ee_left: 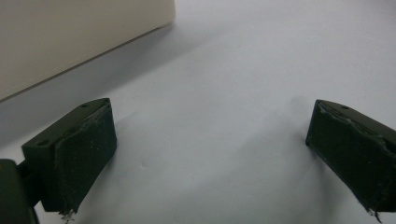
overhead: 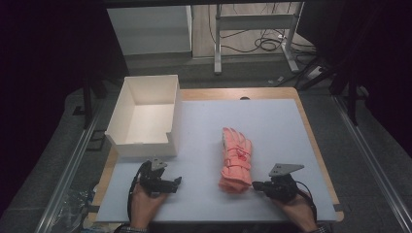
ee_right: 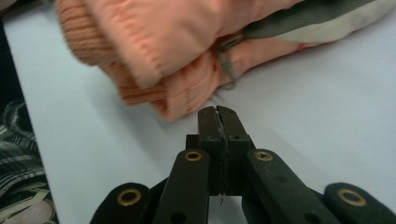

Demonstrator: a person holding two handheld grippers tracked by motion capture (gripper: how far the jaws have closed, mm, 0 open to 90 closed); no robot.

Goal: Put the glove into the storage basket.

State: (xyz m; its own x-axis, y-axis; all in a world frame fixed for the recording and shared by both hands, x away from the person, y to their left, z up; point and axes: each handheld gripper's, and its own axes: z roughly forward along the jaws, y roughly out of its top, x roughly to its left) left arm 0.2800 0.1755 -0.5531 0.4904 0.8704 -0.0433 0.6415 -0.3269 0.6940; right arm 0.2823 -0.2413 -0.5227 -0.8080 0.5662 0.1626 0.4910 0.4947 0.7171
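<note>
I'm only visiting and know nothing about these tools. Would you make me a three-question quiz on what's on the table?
1. True or false: the right gripper has its jaws pressed together.
2. What lies nearest its tips? A) the pink gloves B) the white box C) a cup
3. Fill in: the left gripper has its jaws wide ____ over the bare table.

Key: 1 true; 2 A; 3 open.

On the pale tabletop a pair of pink gloves lies stacked, cuffs toward the person. The right tongs sit just beside the cuffs, pointing at them. The left tongs rest well apart, in front of an open white box.
</note>
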